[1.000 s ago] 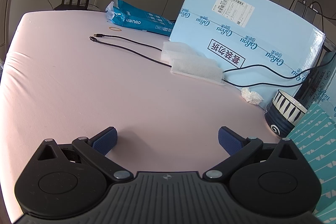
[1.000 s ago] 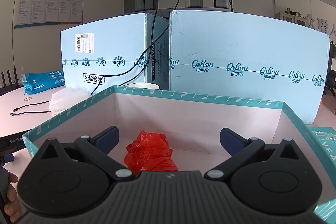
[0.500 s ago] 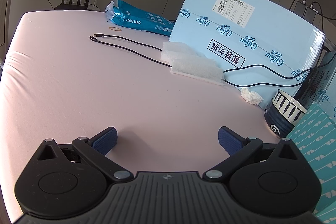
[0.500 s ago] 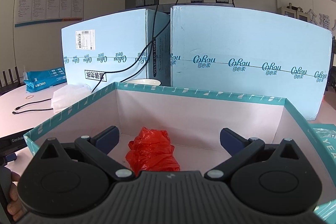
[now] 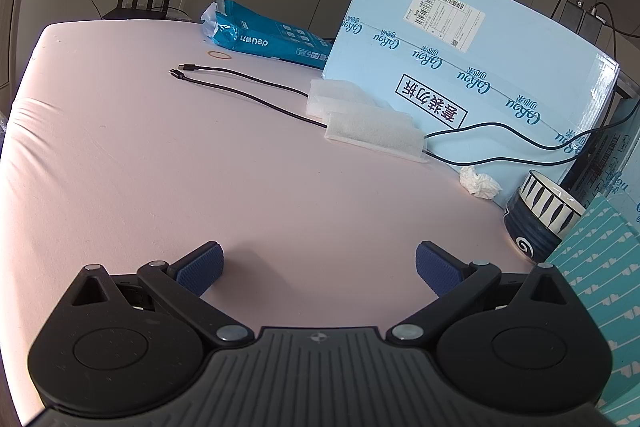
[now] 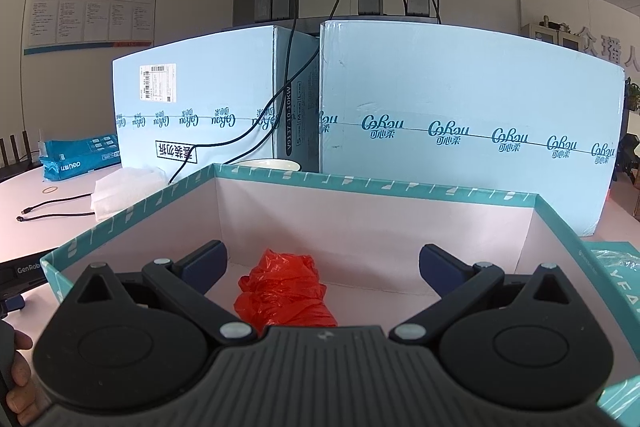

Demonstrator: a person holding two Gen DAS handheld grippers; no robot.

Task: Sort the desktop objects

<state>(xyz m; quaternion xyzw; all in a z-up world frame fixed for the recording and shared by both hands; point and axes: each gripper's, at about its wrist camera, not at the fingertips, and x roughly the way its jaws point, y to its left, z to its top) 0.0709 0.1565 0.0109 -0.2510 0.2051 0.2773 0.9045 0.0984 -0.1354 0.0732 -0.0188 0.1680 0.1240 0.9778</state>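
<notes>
A crumpled red plastic bag (image 6: 286,291) lies on the floor of an open teal-rimmed box (image 6: 376,185). My right gripper (image 6: 323,261) is open and empty above the box, the bag just below and between its fingers. My left gripper (image 5: 319,263) is open and empty, low over the pink table (image 5: 160,167). A crumpled white tissue (image 5: 479,181) lies beside a dark blue patterned bowl (image 5: 538,223) at the right. White foam pads (image 5: 372,131), black cables (image 5: 240,87) and a rubber band (image 5: 220,55) lie further back.
Two large light-blue cartons (image 6: 460,119) stand behind the box. A teal paper pack (image 5: 268,35) and a router (image 5: 138,7) sit at the far edge. The teal box's side (image 5: 600,287) is at the left view's right edge. The box lid (image 6: 616,267) lies right.
The right gripper has risen a little and drawn back over the box; the red bag stays on the box floor. The left gripper has not moved.
</notes>
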